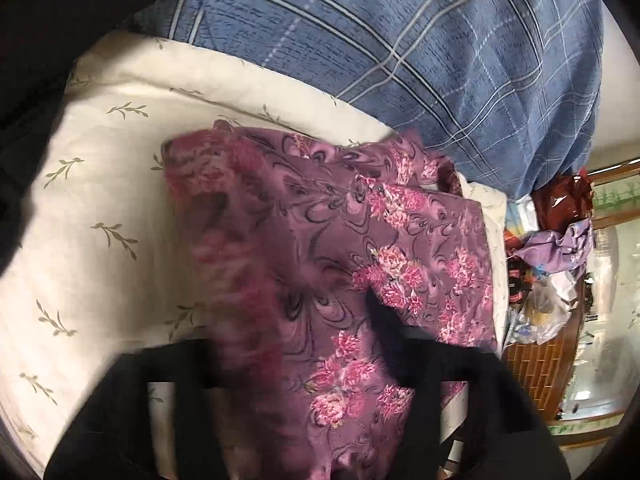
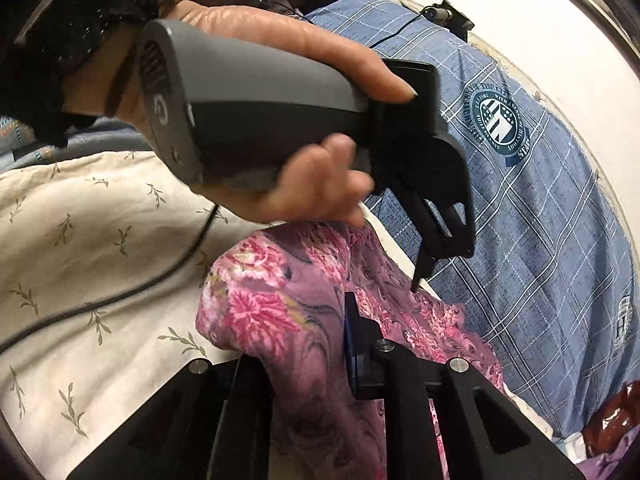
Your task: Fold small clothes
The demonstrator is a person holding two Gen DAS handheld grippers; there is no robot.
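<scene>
A purple garment with pink flowers (image 1: pixel 400 240) lies bunched on a cream leaf-print sheet (image 1: pixel 100 200). A fold of it rises between the black fingers of my left gripper (image 1: pixel 296 320), which is shut on it; the cloth hides the left finger. In the right wrist view a hand (image 2: pixel 300 52) holds the left gripper (image 2: pixel 418 280), its tips pinched at the garment's far edge. My right gripper (image 2: pixel 304 344) is shut on a thick bunch of the garment (image 2: pixel 260 300) at its near end, a blue pad pressing the cloth.
A blue plaid cloth with round crests (image 2: pixel 540 240) lies across the far side of the sheet (image 2: pixel 80 240). A dark cable (image 2: pixel 120 296) trails over the sheet. Off the bed's right edge sit bags and crumpled cloth (image 1: pixel 560 260).
</scene>
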